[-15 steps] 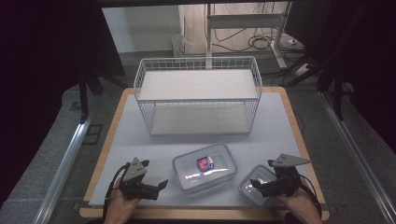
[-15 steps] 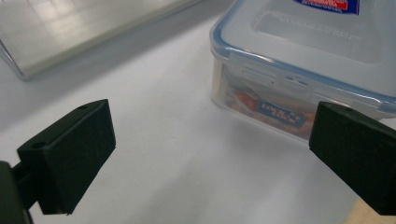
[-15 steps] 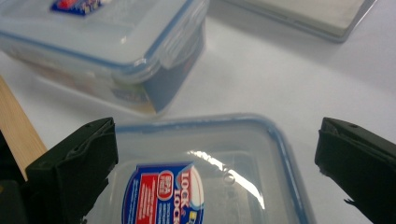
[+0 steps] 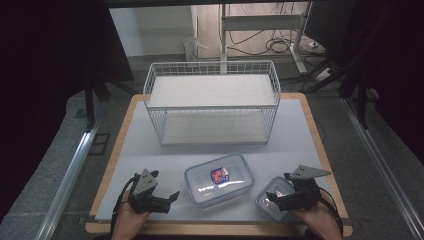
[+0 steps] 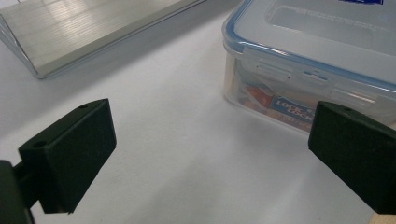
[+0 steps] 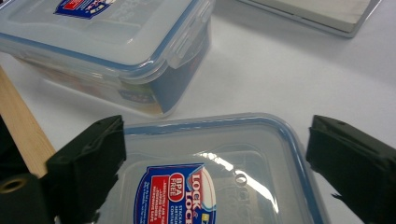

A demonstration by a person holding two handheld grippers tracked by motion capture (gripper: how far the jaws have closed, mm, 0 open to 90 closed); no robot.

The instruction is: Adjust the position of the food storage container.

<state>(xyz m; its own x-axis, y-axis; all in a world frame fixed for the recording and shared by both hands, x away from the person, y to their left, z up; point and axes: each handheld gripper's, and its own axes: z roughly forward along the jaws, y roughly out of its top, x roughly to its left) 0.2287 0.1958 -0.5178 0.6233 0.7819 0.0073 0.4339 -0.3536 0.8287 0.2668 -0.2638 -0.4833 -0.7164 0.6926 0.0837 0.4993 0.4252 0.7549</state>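
In the high view, the right tool point(image 4: 281, 196) covered the near part of the small lidded container point(image 4: 270, 199), and both forearms were cut off by the bottom edge. In the left gripper view, the large container point(image 5: 308, 60) ran off the top and right edges. Its side label point(image 5: 292, 111) was partly hidden behind a black jaw, the print too blurred to read.

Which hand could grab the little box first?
Probably the right. The right gripper hangs just over the small box with its fingers spread on either side of the lid. The left gripper is open beside the big box.
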